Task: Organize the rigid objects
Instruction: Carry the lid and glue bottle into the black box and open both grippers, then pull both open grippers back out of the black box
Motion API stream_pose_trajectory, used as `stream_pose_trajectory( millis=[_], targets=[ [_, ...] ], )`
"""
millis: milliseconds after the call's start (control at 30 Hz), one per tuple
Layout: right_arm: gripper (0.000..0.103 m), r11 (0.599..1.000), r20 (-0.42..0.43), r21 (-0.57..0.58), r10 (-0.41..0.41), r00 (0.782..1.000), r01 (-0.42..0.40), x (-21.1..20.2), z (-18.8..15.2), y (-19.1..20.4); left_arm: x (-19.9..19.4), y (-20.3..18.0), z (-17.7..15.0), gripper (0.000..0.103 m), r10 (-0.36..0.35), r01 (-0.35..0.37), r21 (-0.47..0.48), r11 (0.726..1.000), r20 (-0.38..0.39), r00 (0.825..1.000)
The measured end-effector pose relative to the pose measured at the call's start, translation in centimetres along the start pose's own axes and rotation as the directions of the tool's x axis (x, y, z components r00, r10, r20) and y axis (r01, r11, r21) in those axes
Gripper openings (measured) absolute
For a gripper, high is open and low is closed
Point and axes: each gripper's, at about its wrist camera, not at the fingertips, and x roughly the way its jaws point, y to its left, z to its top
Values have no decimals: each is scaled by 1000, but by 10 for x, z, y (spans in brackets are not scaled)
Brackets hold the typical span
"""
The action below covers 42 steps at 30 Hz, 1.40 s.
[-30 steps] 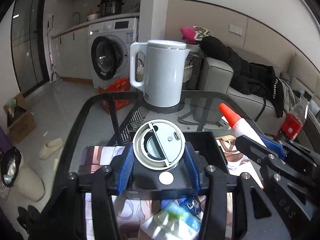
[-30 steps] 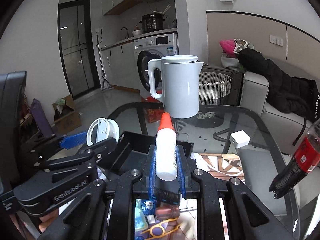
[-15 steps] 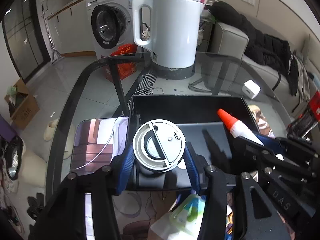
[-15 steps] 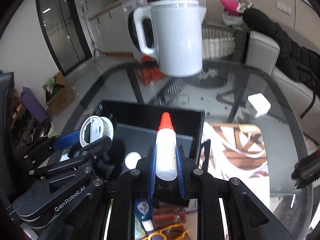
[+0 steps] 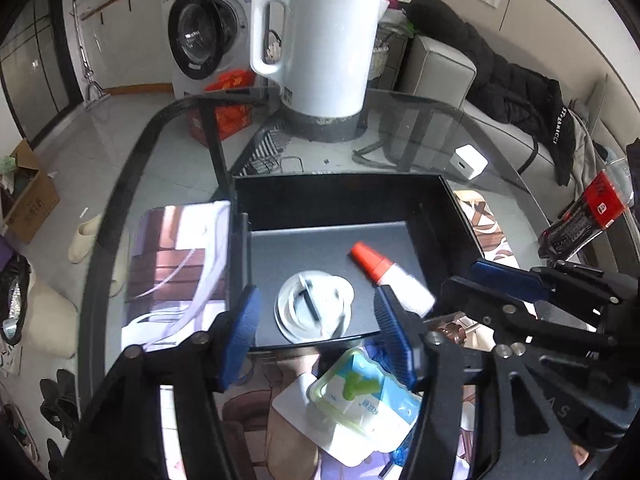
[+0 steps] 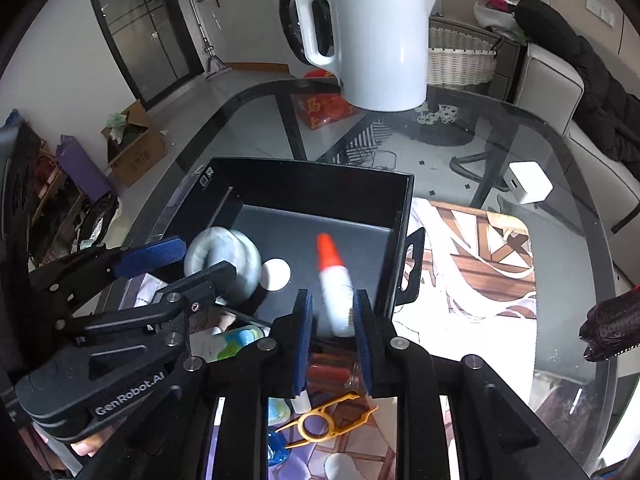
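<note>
The table [image 5: 420,128] was a dark-rimmed glass top, and the pale tiled floor [image 5: 132,120] showed through it. A white kettle [image 5: 320,40] stood on its dark base at the far side, with a small white charger [image 5: 470,162] off to the right. A picture mat [image 6: 472,256] lay on the glass beside an open black box [image 5: 340,204] near the middle.

The left gripper [image 5: 320,320] hung over the near edge of the box. Its jaws had just been opening and stood spread, clear of the round white lid [image 5: 314,306], which was blurred and lay inside the box. The right gripper [image 6: 332,320] also pointed down into the box. Its jaws had just been parting too, and the blurred glue bottle [image 6: 334,280] with its red cap sat loose between them, over the grey floor of the box.

Beyond the table stood a washing machine [image 5: 200,28] under a counter and a grey sofa [image 5: 440,68] with a black jacket [image 5: 516,80] thrown over it. A wicker basket [image 6: 460,60] sat behind the kettle, and a cardboard box [image 6: 136,148] rested on the floor at the left.
</note>
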Motion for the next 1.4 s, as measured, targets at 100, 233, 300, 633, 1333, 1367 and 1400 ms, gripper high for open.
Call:
stream_pose_trajectory(
  millis=[100,233,300,633,1333,1367,1400],
  targets=[
    [33,1000,54,15,15,998,-16,-16,-3,-3,-17,-2,-3,71,-1,0,15,1000,48,999],
    [36,1000,146,5,20,989,-21,-43,-11,-1,-45,-1,-8,81,-5,3,13,1000,132,991],
    [36,1000,187,-13,13,982,-10,-59,-15,3,-61,-1,-12,81,-23,19,20,1000,177,984],
    [36,997,258,-75,22,966,-3,-102,-41,11,-96,-6,-32,87,-15,-1,70,998,236,972],
    [46,1000,140,-7,21,990,-21,-92,-52,-10,-77,3,-48,87,-7,7,2,1000,43,999],
    [46,1000,132,-7,21,991,-20,-89,-52,-10,-75,5,-49,87,-8,8,-6,1000,36,999],
    [46,1000,124,-5,17,992,-17,-87,-52,-11,-73,6,-49,87,-9,10,-10,1000,30,1000]
  ],
)
